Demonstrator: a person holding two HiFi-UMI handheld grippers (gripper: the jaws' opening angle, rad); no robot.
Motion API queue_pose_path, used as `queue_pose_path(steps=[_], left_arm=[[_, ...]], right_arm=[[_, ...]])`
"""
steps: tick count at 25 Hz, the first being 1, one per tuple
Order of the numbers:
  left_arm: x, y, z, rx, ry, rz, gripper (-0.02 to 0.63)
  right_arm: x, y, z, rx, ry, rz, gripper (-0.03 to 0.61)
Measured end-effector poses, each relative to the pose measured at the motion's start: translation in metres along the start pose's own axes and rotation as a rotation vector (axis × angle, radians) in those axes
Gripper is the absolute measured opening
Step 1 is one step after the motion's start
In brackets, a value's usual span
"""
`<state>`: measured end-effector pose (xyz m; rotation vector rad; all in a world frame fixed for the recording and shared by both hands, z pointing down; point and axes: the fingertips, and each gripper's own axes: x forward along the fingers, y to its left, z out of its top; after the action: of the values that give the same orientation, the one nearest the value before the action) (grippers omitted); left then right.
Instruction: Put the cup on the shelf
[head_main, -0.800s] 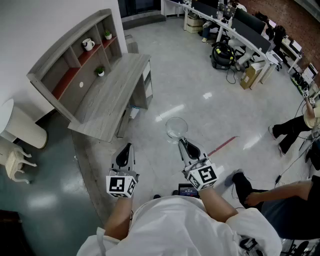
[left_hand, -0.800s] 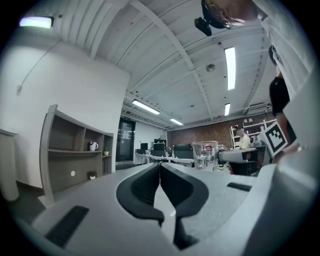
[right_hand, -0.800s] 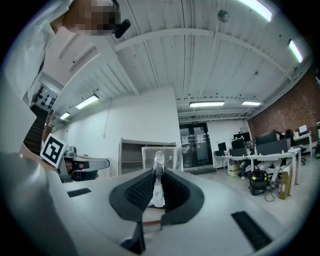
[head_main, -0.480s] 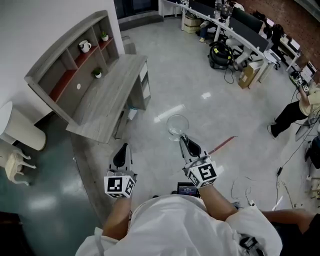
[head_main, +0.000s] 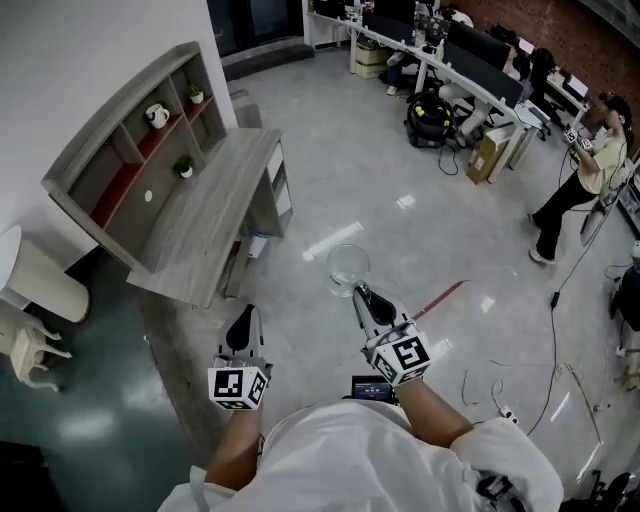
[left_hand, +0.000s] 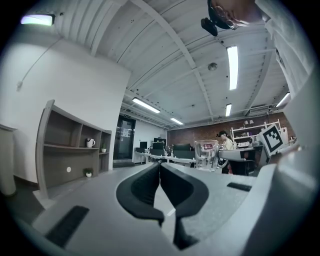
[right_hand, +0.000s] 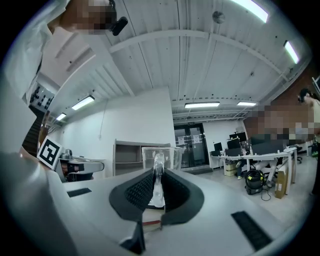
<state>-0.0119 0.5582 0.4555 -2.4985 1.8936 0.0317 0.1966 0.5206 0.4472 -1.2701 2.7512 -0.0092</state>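
My right gripper (head_main: 359, 294) pinches the cup (head_main: 349, 265) by its handle, rim up for level carrying. My left gripper (head_main: 243, 318): jaws pressed together, spare. Shelf (head_main: 120, 150) well apart.

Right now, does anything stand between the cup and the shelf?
Nothing visible does. The right gripper holds the cup by its handle, and only bare floor and the desk top lie between it and the shelf. A mug and two plants take some compartments; others look free.

Nothing legible — the red label (left_hand: 208, 146) on the cup (left_hand: 205, 158) is too small.
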Motion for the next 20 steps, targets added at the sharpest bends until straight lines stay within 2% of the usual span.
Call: queue_pose_path(steps=[14,20], left_arm=[[0.024,-0.031,0.003,0.005,-0.009,-0.009,0.011],[0.036,-0.040,0.007,0.016,-0.019,-0.001,0.011]], right_arm=[[-0.022,-0.034,0.010,0.020,-0.041,0.026,0.045],[-0.026,-0.056,0.016,0.015,-0.058,0.007,0.044]])
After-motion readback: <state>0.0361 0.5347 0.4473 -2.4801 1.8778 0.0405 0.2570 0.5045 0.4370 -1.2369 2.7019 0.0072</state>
